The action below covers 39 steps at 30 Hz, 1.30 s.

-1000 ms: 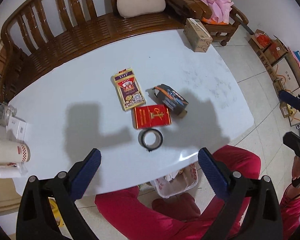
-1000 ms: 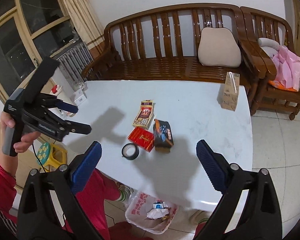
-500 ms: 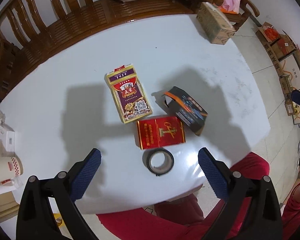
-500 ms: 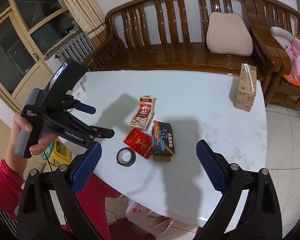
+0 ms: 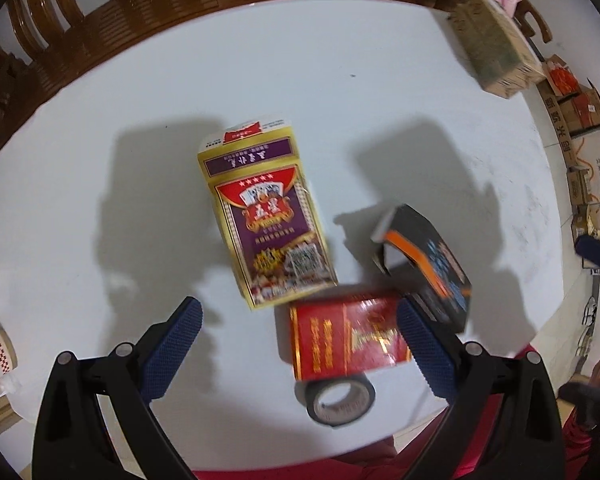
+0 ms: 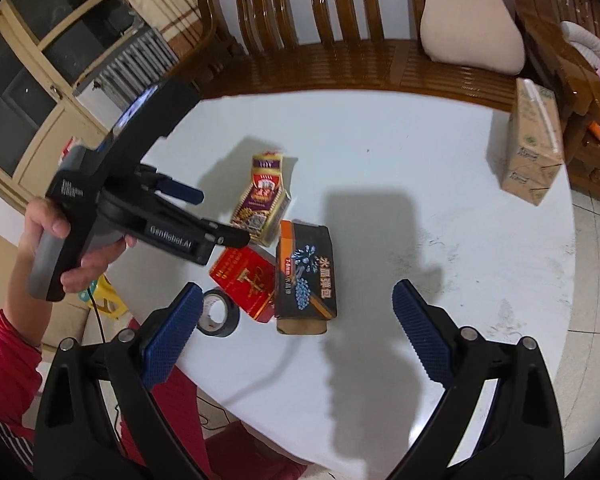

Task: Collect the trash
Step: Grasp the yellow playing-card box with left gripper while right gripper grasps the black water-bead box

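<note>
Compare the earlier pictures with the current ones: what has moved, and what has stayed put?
The left gripper has come down and forward over the boxes, jaws open and empty. The right gripper has edged closer too, also open. The card box, red box, black box and tape have not moved.

wooden bench [image 6: 340, 60], beige cushion [image 6: 470, 26], white table [image 6: 440, 168]

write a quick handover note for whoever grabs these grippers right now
Left gripper: open, empty, low over the red box.
Right gripper: open, empty, near the table's front edge.
On the white table: playing-card box, red box, black and orange box with an open end, black tape roll, clustered. Tan carton upright at the far corner.
Done: nothing picked up yet.
Left: collect every piece; no trash bag visible now.
</note>
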{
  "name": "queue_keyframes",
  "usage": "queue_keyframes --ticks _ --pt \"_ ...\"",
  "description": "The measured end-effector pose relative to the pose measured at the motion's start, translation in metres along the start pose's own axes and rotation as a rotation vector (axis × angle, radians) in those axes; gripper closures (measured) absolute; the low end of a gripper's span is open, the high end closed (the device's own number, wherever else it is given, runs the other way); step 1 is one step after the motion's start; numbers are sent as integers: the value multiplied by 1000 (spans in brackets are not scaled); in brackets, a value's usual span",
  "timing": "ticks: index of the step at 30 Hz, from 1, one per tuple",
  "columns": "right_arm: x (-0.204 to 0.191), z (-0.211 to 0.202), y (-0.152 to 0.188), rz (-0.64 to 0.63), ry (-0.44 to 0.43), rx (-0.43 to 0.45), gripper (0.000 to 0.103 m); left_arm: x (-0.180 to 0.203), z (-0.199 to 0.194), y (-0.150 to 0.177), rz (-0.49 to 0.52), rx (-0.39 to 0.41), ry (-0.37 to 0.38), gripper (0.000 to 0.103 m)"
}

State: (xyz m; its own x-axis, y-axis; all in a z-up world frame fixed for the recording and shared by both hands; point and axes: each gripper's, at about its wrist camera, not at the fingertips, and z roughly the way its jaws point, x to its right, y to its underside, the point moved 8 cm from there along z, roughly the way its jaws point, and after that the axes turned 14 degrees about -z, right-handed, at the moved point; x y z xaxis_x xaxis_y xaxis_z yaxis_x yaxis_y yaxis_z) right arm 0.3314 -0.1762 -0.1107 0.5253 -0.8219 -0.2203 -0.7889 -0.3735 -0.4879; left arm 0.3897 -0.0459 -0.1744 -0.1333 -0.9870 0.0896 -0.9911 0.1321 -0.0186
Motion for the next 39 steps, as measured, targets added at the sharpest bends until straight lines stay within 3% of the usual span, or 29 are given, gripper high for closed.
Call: queue_keyframes --ticks 14,26,30,36,39 --pt "8 73 10 -25 -45 -155 10 -6 43 -17 -25 -36 -10 8" --pt "9 99 12 -50 -29 -193 10 -2 60 -23 5 -12 -51 8" --pt "9 102 12 -57 -30 -187 19 15 66 -42 24 0 -71 8" --pt "10 100 10 -30 -64 -167 48 29 64 -45 45 17 -68 16" --pt "11 99 7 -40 -46 -163 50 35 61 -43 55 25 -65 24"
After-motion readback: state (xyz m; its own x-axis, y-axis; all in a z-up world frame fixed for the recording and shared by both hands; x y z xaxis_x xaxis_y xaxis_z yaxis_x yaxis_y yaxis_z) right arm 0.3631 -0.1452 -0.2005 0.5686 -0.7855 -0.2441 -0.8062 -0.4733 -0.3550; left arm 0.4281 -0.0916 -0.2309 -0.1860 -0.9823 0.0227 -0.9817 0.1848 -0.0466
